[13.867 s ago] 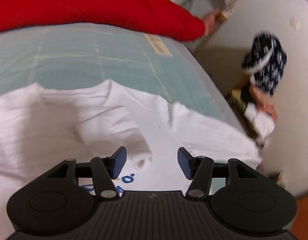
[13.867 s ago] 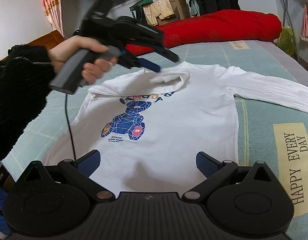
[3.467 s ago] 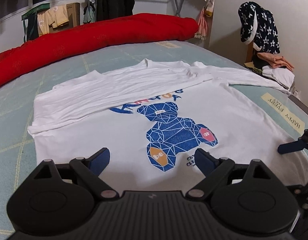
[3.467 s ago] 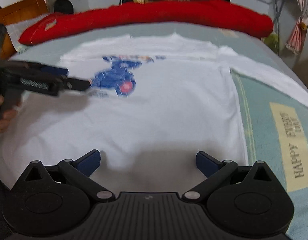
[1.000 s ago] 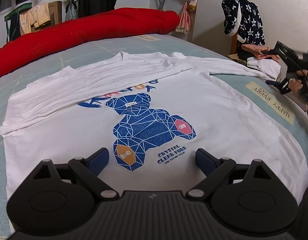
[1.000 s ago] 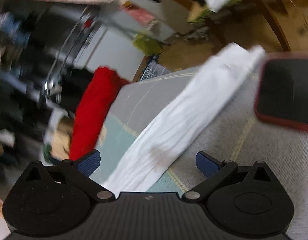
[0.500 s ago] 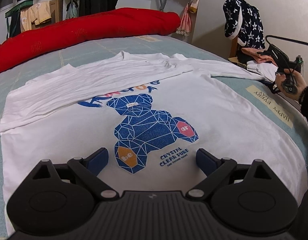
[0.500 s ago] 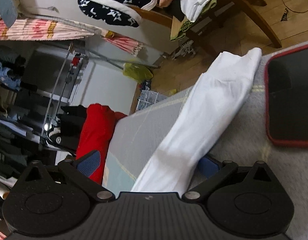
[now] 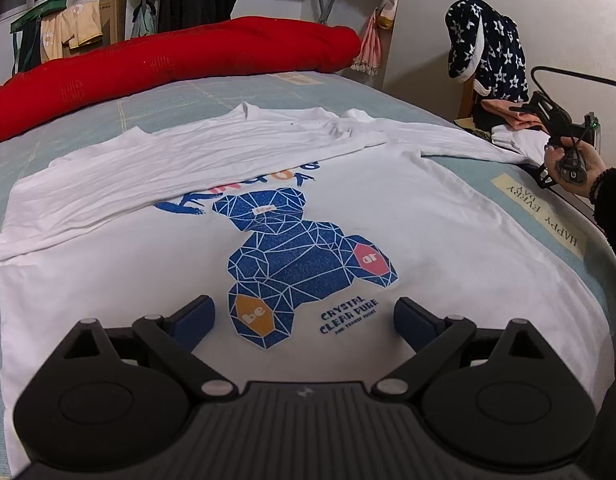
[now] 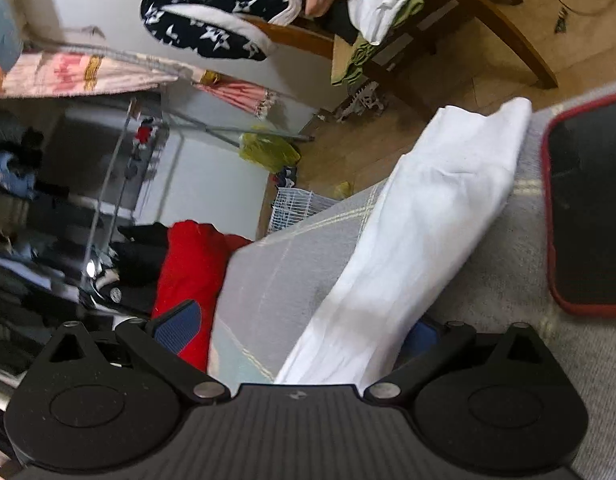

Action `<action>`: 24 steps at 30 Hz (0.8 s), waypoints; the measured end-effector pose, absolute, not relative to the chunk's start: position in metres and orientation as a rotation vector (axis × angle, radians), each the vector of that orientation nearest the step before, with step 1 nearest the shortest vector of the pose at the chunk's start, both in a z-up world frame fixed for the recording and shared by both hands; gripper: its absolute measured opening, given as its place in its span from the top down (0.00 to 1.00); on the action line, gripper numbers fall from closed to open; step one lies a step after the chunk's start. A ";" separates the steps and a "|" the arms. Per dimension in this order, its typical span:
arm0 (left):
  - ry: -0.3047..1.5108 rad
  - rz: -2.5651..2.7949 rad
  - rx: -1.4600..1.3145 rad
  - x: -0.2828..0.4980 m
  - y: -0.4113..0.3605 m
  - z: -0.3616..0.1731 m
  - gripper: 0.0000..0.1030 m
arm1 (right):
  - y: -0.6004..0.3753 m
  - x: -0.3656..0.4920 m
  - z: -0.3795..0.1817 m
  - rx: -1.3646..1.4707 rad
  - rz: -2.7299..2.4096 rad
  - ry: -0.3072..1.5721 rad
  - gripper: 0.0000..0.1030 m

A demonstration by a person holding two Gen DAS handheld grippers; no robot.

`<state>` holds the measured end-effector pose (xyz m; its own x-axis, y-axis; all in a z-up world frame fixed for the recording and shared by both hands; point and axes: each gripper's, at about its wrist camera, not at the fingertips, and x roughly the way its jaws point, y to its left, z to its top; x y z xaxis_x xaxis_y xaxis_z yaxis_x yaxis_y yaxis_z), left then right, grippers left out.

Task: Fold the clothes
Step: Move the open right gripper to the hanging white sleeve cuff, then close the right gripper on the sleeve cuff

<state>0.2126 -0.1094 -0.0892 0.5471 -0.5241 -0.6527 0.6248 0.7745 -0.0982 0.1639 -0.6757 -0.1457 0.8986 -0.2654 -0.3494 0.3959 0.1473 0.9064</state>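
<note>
A white long-sleeved shirt [image 9: 448, 232] with a blue bear print lies flat, front up, on the bed. One sleeve [image 9: 180, 172] is folded across its chest. My left gripper [image 9: 304, 316] hovers open over the hem, holding nothing. The other sleeve [image 10: 424, 228] runs out to the bed's right edge. My right gripper [image 10: 298, 332], turned on its side, is open with that sleeve lying between its jaws. The cloth covers most of one blue pad [image 10: 418, 338]. In the left wrist view, a hand [image 9: 568, 164] holds that gripper at the sleeve's end.
A long red bolster [image 9: 180, 64] lies across the head of the bed. A chair [image 10: 448, 8] piled with clothes, including a dark starred garment [image 9: 484, 44], stands past the right edge. A red-cased phone [image 10: 588, 208] lies beside the sleeve. Wooden floor lies beyond.
My right gripper rolled onto its side and slid up to the sleeve, which now lies between its jaws over one pad. The left gripper has barely moved.
</note>
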 end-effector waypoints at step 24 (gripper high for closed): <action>0.722 -0.687 0.141 0.212 -0.107 -0.088 0.06 | -0.659 0.148 -0.171 1.159 -0.608 0.217 1.00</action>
<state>0.2123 -0.1067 -0.0885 0.5434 -0.5301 -0.6509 0.6238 0.7739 -0.1095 0.1481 -0.6589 -0.1706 0.8202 -0.3365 -0.4626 0.5534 0.2619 0.7907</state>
